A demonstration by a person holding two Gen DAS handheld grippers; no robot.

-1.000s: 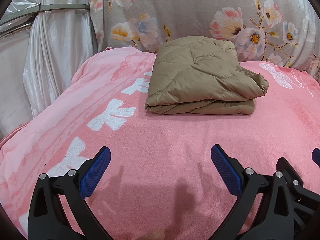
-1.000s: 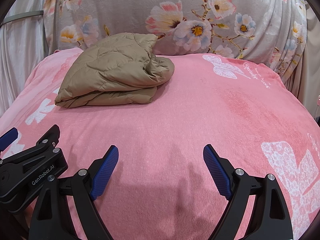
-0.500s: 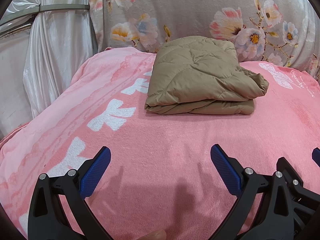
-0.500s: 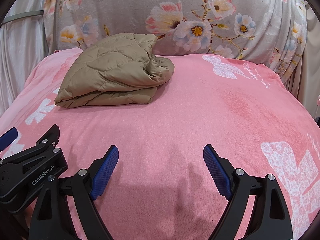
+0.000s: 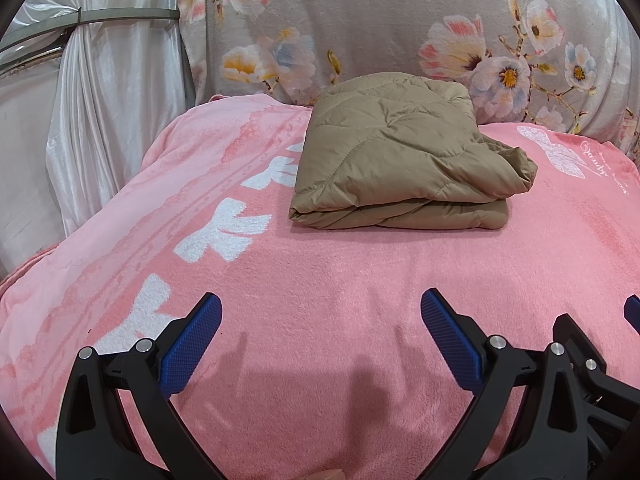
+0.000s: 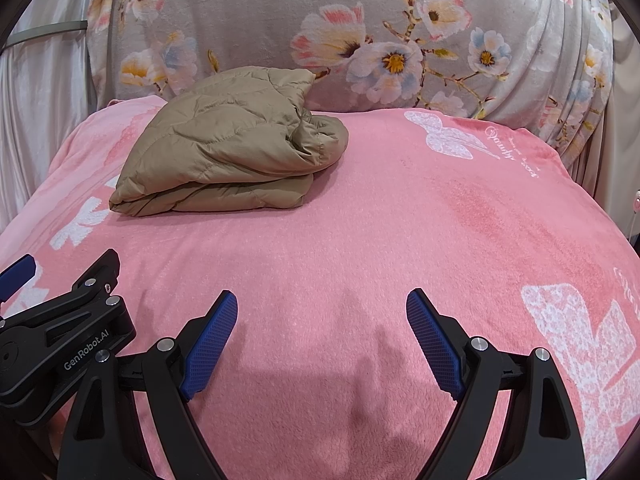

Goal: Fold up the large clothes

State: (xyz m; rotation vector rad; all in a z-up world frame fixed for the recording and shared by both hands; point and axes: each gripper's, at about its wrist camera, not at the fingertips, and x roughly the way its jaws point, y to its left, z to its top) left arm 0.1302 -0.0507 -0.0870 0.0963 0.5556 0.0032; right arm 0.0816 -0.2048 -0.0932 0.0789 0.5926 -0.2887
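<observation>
Holding both tools low over the pink blanket (image 5: 320, 280), you had one folded tan jacket (image 5: 400, 160) lying ahead, near the floral cloth (image 5: 380, 20). Your left tool (image 5: 320, 320) and right tool (image 6: 322, 316) each had fingers spread apart, gripping nothing. Only your left view showed the white curtain (image 5: 100, 100) fully; your right view showed a second butterfly print (image 6: 580, 340).

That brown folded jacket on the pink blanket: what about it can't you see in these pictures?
- Jacket: sleeves, zip and front are tucked inside the folds, both views.
- Its far edge, hidden by its own bulk against the flowered fabric.
- Pink blanket beneath it, covered.
- Small white lettering: too small to read.
</observation>
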